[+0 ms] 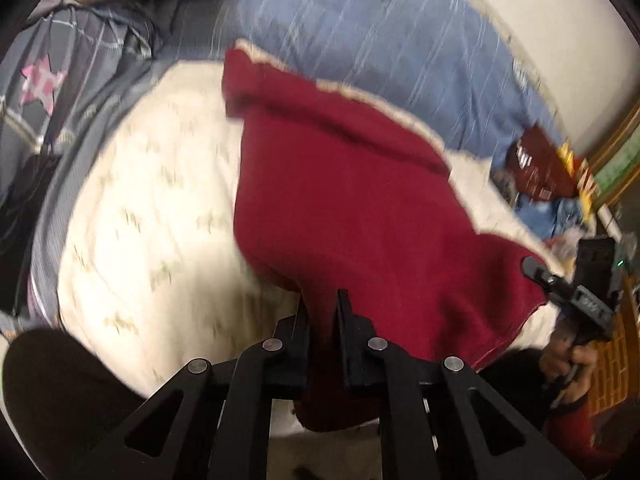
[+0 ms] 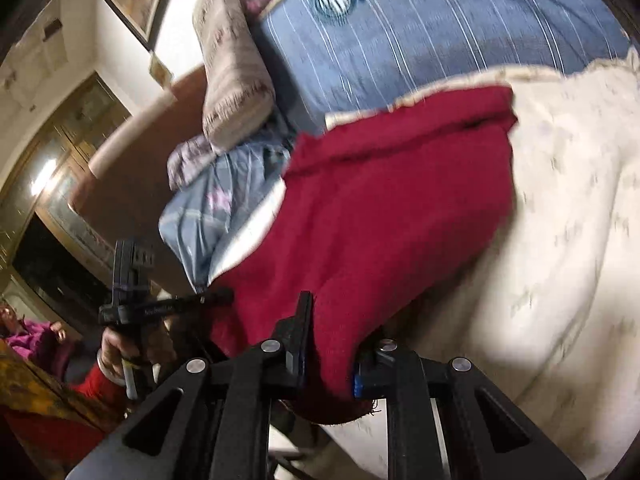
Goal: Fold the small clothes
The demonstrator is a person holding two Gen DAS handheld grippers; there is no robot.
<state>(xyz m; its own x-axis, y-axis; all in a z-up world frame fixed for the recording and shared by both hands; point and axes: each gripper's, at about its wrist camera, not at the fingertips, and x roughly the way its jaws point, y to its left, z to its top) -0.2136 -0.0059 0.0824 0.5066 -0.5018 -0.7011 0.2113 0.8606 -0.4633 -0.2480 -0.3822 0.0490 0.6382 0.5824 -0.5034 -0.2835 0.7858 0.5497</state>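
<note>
Black linkage arms fill the six o'clock edge of both wrist views, and between them my fingers pinch cloth. My left gripper has its two black fingers drawn narrow, clamped on the near hem of the dark red knitted garment, with a fold of it hanging down between the arms. My right gripper is likewise closed on the same red garment; the cloth drapes over its right-hand finger and hides it, while the left-hand finger stands clear. In the left view the right gripper shows at three o'clock, its tip at the garment's far corner. In the right view the left gripper shows at nine o'clock, biting the opposite corner, with the hand gripping its handle below.

From those two corners the garment stretches toward twelve o'clock over a cream quilted cover with faint small motifs. Beyond it lies a blue sheet with thin white stripes. At eleven o'clock in the right view a beige striped bolster cushion leans above crumpled grey-blue bedding.
</note>
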